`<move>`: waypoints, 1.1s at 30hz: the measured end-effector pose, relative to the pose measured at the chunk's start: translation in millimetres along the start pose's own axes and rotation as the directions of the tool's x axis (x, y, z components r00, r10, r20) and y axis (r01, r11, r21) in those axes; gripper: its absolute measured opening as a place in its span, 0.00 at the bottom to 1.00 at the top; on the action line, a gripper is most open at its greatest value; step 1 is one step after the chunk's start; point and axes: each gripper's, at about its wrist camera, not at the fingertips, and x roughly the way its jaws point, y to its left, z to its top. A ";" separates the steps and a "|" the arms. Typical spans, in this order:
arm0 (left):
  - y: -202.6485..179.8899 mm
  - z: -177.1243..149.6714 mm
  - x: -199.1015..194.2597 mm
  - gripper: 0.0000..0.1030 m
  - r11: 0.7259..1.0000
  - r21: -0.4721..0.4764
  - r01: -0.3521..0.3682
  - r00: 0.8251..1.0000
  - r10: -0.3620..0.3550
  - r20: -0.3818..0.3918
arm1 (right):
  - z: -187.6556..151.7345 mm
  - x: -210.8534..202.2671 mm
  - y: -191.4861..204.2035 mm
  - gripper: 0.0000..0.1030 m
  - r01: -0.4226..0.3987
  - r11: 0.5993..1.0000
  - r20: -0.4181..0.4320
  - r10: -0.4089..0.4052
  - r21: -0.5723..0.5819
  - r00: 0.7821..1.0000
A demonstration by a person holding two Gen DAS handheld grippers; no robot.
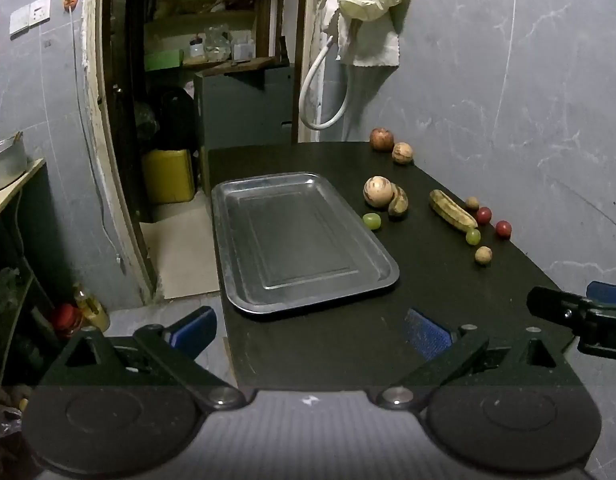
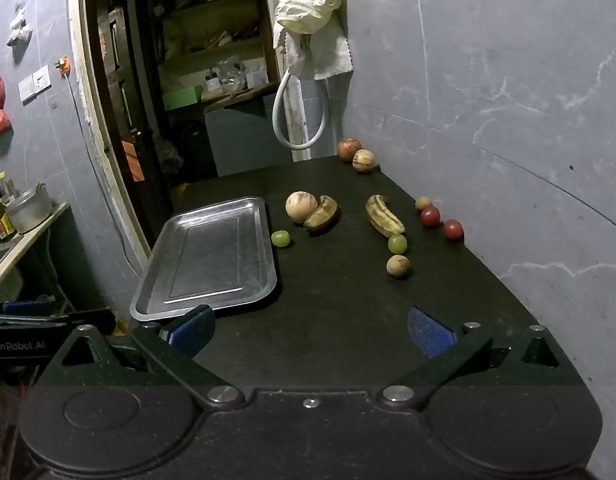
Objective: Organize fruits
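Note:
An empty steel tray (image 1: 304, 240) (image 2: 212, 256) lies on the black table (image 1: 447, 292) (image 2: 339, 300). Fruits lie loose to its right: a round pale fruit (image 2: 301, 207) touching a short banana (image 2: 321, 213), a green grape (image 2: 280, 238) beside the tray, a longer banana (image 2: 383, 216), another green grape (image 2: 397, 243), a small tan fruit (image 2: 398, 266), two red fruits (image 2: 453, 229), and an apple (image 2: 349, 148) with a pale fruit (image 2: 363, 160) at the far edge. My left gripper (image 1: 308, 332) and right gripper (image 2: 309, 330) are open and empty over the near table end.
A grey wall (image 2: 507, 120) runs along the table's right side. A doorway (image 1: 212, 80) with shelves and a yellow canister (image 1: 168, 176) lies beyond the table's far end. A counter with a pot (image 2: 28, 210) stands at left. The floor drops off left of the tray.

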 end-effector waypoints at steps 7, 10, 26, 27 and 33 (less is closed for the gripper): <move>-1.7 1.4 0.5 0.99 1.000 -0.003 -0.002 1.000 0.002 -0.016 | 0.2 0.5 -1.6 0.99 0.000 1.000 0.001 0.000 0.001 1.000; -1.8 1.3 0.8 0.99 1.000 -0.003 -0.002 1.000 0.002 -0.019 | 0.4 0.9 -2.3 0.99 -0.001 1.000 0.001 0.001 0.002 1.000; 3.8 1.4 5.9 0.99 1.000 -0.027 -0.006 1.000 0.005 -0.030 | 5.3 1.4 2.5 0.99 -0.007 1.000 -0.002 0.007 -0.010 1.000; 4.5 1.4 6.2 0.99 1.000 -0.029 -0.007 0.999 0.006 -0.031 | 5.6 1.1 2.6 0.99 -0.008 1.000 -0.003 0.008 -0.012 1.000; 7.7 1.6 8.7 0.99 0.999 -0.033 -0.008 0.999 0.007 -0.040 | 4.3 7.1 5.8 0.99 -0.006 1.000 -0.008 0.006 -0.013 1.000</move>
